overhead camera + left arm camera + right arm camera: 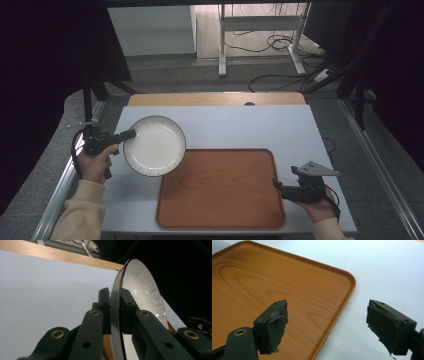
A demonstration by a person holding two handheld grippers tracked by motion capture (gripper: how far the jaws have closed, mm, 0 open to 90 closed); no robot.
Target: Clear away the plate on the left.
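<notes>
High view: plate (154, 146) apparently empty

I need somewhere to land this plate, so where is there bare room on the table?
The wooden tray is bare all over, the widest free patch. The white table is also bare between the tray's far edge and the wooden strip. It is tighter at the tray's near-left corner, where the plate, clamped at its rim by the left gripper, overhangs. The right gripper, open, sits at the tray's right edge.
</notes>
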